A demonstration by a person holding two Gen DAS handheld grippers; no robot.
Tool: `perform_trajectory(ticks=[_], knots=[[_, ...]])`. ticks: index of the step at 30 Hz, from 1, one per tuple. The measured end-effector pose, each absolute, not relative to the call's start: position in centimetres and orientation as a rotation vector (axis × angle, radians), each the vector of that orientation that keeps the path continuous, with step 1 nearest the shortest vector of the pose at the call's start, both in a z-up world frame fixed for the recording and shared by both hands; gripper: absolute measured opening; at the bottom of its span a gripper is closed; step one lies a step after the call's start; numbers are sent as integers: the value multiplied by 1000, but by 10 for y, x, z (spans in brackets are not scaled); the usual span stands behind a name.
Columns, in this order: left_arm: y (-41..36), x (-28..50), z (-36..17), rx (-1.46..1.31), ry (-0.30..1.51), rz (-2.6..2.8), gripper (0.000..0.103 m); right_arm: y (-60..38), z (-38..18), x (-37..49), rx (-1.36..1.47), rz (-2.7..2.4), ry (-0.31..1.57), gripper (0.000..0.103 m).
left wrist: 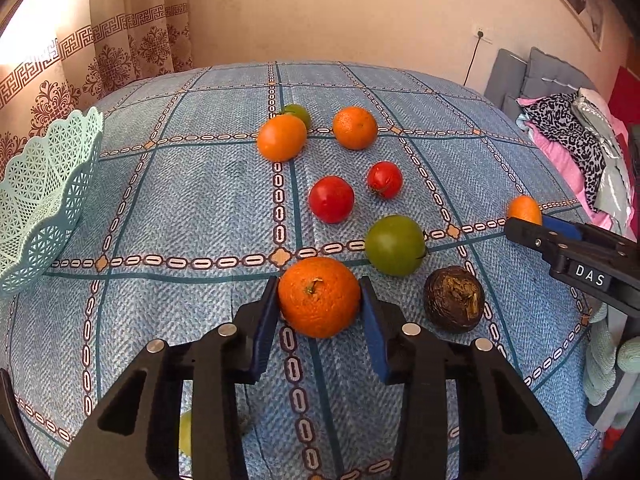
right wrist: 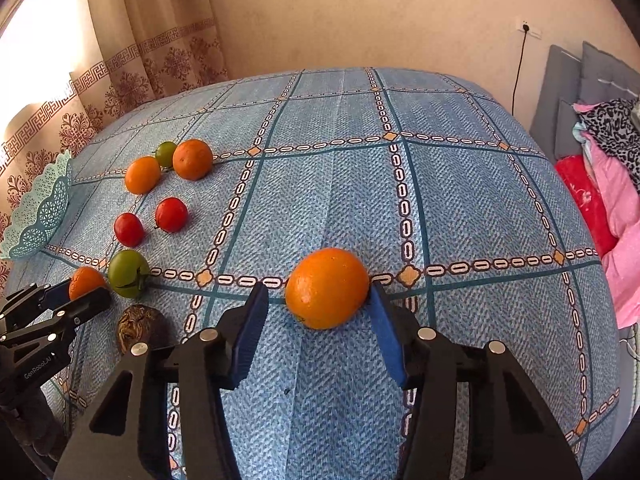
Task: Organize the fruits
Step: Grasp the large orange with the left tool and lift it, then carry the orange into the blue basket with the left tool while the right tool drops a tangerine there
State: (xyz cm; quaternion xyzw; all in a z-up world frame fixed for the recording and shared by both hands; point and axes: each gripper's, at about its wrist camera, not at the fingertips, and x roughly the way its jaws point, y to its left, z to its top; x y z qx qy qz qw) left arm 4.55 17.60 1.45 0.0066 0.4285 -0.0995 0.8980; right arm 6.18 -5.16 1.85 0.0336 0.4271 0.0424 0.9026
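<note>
Room: beige wall (right wrist: 360, 12), patterned curtain (left wrist: 100, 52) at the left, blue checked bedspread (right wrist: 340, 200) carrying all the fruit.
Left claw: my left gripper (left wrist: 320, 300) has its blue pads (left wrist: 266, 332) pressed on both sides of a stemmed orange (left wrist: 319, 297) that sits on the bedspread toward its near edge; jaws at about the fruit's width.
Right claw: my right gripper (right wrist: 320, 304) brackets a smooth orange (right wrist: 327, 288) out on the right part of the bedspread; the right pad touches it, the left pad looks a hair off, so I cannot tell if the grip is firm.
Basket: mint lattice basket (left wrist: 44, 196) at the left edge.
Loose fruit: large green tomato (left wrist: 395, 245) and dark shrivelled fruit (left wrist: 454, 300) just right of my left claw; two red tomatoes (left wrist: 331, 199) beyond; two more oranges (left wrist: 355, 127) and a small green tomato (left wrist: 298, 113) farther toward the far edge.
</note>
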Motion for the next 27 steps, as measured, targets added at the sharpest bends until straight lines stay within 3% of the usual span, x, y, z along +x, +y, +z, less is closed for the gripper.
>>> perform_trajectory(ticks=[4, 27], knots=[[180, 43, 15, 14, 884, -212, 40, -52, 17, 63, 65, 64, 876, 41], [241, 29, 71, 40, 710, -14, 40, 8, 81, 45, 48, 193, 740, 41]])
